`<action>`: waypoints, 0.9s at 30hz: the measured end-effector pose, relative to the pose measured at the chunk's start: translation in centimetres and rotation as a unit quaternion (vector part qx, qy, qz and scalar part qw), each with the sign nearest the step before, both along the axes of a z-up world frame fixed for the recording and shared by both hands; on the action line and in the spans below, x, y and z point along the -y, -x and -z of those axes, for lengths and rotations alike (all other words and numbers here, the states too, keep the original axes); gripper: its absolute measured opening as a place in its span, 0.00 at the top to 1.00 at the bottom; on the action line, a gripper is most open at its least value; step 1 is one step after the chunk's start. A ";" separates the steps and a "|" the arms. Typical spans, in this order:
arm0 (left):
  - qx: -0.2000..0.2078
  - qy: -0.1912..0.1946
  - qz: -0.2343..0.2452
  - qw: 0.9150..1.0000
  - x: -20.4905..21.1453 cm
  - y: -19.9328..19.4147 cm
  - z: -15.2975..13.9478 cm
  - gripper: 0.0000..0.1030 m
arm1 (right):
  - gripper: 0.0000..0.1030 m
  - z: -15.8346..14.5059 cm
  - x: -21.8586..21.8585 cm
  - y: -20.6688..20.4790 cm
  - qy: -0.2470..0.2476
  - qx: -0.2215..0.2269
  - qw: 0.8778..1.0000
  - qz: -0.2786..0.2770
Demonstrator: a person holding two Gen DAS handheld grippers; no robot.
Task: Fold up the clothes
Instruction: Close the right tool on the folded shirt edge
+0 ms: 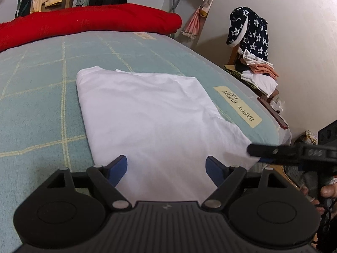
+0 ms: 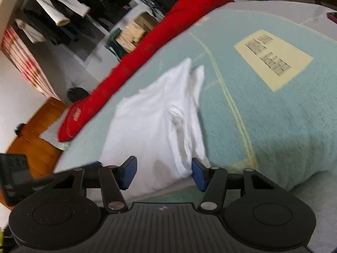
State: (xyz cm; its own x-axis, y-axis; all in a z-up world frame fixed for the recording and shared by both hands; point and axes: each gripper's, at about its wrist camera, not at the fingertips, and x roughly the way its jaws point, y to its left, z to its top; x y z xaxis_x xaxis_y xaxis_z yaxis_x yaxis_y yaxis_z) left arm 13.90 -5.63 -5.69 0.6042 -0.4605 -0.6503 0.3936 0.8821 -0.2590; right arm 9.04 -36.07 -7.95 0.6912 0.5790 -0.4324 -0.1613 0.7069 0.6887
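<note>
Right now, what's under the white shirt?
The white shirt lies on the blue-green checked blanket. The blanket shows all around it; whatever is directly beneath the shirt is covered.

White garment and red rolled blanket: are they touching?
Apart. The left wrist view shows green bedcover between the white garment and the red rolled blanket.
</note>
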 end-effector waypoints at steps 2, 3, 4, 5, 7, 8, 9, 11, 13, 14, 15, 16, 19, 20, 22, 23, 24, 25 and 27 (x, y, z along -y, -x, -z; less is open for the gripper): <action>-0.001 0.001 -0.003 1.000 -0.1 0.1 0.0 0.20 | 0.45 -0.3 -0.2 -0.2 0.002 0.010 1.000 -0.004; -0.002 0.002 -0.004 1.000 -0.1 0.1 0.0 0.20 | 0.57 -0.4 -0.4 -0.4 0.006 0.012 1.000 -0.006; -0.002 0.002 -0.005 1.000 -0.1 0.1 -0.1 0.20 | 0.63 -0.3 -0.5 -0.6 0.011 0.011 1.000 -0.006; -0.002 0.003 -0.006 1.000 -0.1 0.1 -0.1 0.20 | 0.80 0.0 -0.6 -0.9 0.017 0.002 1.000 -0.005; -0.002 0.001 -0.006 1.000 -0.2 0.2 -0.2 0.20 | 0.87 0.9 -0.7 -1.4 0.024 -0.018 1.000 0.000; -0.002 0.000 -0.007 1.000 -0.3 0.3 -0.3 0.19 | 0.87 1.0 -0.7 -1.4 0.026 -0.022 0.999 0.006; -0.001 -0.001 -0.007 1.000 -0.3 0.4 -0.4 0.19 | 0.88 1.0 -0.6 -1.3 0.027 -0.024 0.999 0.010; 0.004 0.001 -0.007 1.000 -0.4 0.6 -0.8 0.19 | 0.89 0.0 -0.3 -1.0 0.029 -0.011 0.999 0.018; 0.012 0.004 -0.004 1.000 -0.5 0.7 -1.4 0.18 | 0.89 -1.4 -0.1 -0.7 0.034 0.006 0.999 0.025; 0.017 0.005 -0.001 1.000 -0.5 0.7 -1.6 0.16 | 0.89 -2.1 0.0 -0.5 0.040 0.014 0.999 0.026; 0.021 0.006 0.003 1.000 -0.4 0.6 -1.6 0.15 | 0.89 -2.7 0.0 -0.3 0.049 0.020 0.998 0.028; 0.020 0.009 0.007 1.000 -0.3 0.3 -1.4 0.14 | 0.89 -2.7 0.0 -0.3 0.058 0.018 0.998 0.031; 0.006 0.017 0.013 1.000 -0.1 -1.0 -0.4 0.14 | 0.89 -1.1 0.0 -0.9 0.067 -0.015 0.997 0.030; -0.005 0.017 0.013 1.000 0.0 -1.4 0.2 0.14 | 0.88 -0.5 0.0 -1.0 0.068 -0.025 0.997 0.030; -0.022 0.016 0.013 1.000 0.0 -2.2 1.2 0.14 | 0.88 -0.1 -0.1 -0.8 0.079 -0.027 0.996 0.025; -0.023 0.014 0.016 1.000 0.0 -2.2 1.3 0.14 | 0.86 -0.2 -0.2 -0.7 0.088 -0.026 0.996 0.022; -0.019 0.015 0.019 1.000 -0.1 -2.2 1.1 0.14 | 0.83 -0.7 -0.3 -0.6 0.104 -0.024 0.994 0.018; -0.010 0.017 0.021 1.000 -0.2 -2.1 0.6 0.14 | 0.81 -1.3 -0.3 -0.5 0.120 -0.019 0.992 0.016; 0.011 0.021 0.024 0.999 -0.6 -2.2 -0.3 0.14 | 0.78 -2.6 0.2 -0.3 0.143 -0.001 0.989 0.023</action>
State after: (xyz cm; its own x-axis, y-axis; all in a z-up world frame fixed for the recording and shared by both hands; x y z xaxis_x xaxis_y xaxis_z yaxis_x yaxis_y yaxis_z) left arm 16.09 -5.03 -5.40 0.5949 -0.5159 -0.6163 0.4414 0.8505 -0.2859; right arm 9.35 -36.29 -5.33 0.7135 0.4000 -0.5753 -0.1227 0.8797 0.4595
